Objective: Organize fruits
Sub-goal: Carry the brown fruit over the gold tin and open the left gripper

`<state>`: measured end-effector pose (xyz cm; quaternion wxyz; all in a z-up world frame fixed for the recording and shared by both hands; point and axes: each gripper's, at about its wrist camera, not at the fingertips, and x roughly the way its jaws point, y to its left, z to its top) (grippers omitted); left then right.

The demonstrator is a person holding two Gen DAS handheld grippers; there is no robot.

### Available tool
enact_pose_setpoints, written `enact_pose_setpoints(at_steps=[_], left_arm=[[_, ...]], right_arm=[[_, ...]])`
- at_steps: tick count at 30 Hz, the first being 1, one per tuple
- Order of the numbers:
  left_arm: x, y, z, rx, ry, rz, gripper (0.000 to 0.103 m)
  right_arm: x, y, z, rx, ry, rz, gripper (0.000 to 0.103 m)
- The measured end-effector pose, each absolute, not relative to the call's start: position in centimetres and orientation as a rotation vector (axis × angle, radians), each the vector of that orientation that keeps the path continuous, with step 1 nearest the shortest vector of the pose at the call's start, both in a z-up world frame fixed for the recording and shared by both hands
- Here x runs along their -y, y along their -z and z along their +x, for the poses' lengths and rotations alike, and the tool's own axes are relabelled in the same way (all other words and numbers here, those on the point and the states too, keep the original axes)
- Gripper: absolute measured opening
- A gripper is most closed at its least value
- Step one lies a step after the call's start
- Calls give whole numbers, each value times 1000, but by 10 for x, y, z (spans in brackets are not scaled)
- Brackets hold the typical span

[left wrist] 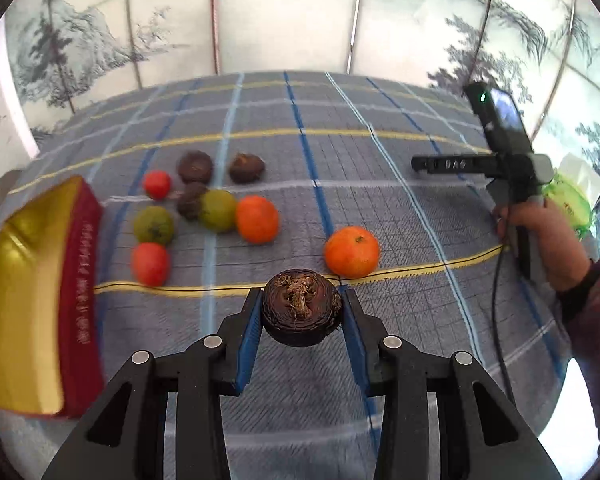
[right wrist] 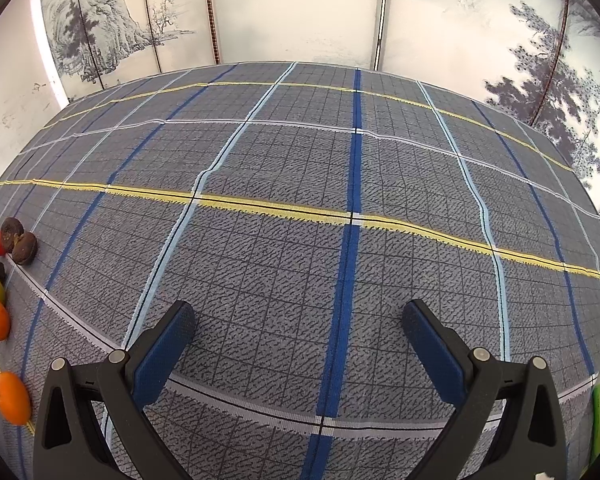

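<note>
Fruits (left wrist: pixel 204 208) mostly lie loose on the worktop (left wrist: pixel 380 184), far left beside a gold box (left wrist: pixel 32 300). My left tongs (left wrist: pixel 300 316) clamp a dark brown fruit (left wrist: pixel 300 306); right tongs (right wrist: pixel 298 344) gape empty. Sorting looks barely begun.

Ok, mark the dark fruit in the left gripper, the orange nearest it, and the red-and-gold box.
dark fruit (left wrist: pixel 301 309), left wrist view, on its stem-end face between the pads.
nearest orange (left wrist: pixel 352 251), left wrist view, middle of its peel.
red-and-gold box (left wrist: pixel 32 288), left wrist view, on its gold inside.
</note>
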<state>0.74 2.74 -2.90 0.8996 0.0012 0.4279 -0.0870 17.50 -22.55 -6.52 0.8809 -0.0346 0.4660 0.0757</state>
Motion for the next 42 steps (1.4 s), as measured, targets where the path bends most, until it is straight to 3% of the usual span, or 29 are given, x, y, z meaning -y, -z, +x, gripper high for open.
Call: enact_pose_setpoints(at_steps=[18, 42], left_arm=[[-110, -50, -41, -775, -59, -1, 40], [-216, -17, 23, -878, -269, 83, 40]], right_arm=[[225, 66, 169, -969, -114, -77, 102], [225, 64, 156, -972, -62, -43, 103]])
